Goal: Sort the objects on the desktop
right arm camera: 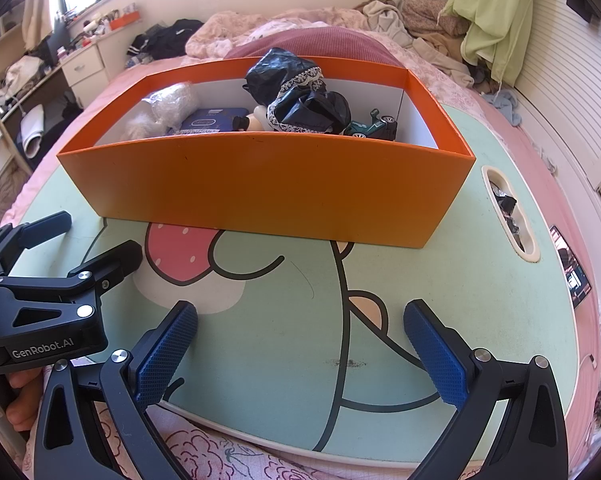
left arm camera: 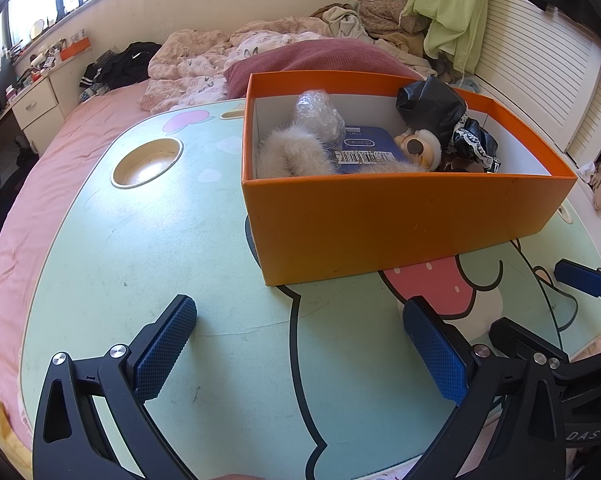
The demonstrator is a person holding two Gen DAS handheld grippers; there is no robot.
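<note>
Two hand-held grippers hover low over the near edge of the mint-green cartoon surface (right arm camera: 440, 280), both with fingers spread wide and holding nothing: the left hand-held gripper (left arm camera: 300, 344) and the right hand-held gripper (right arm camera: 300, 344). Straight ahead, farther back on the surface, sits the orange box (right arm camera: 268, 184), its long axis running left to right. Inside lie a fluffy toy (left arm camera: 288, 156), blue tin (left arm camera: 370, 146), black bag (right arm camera: 300, 96) and toy car (right arm camera: 374, 124). No loose item remains on the surface, and neither gripper looks clearly nearer.
</note>
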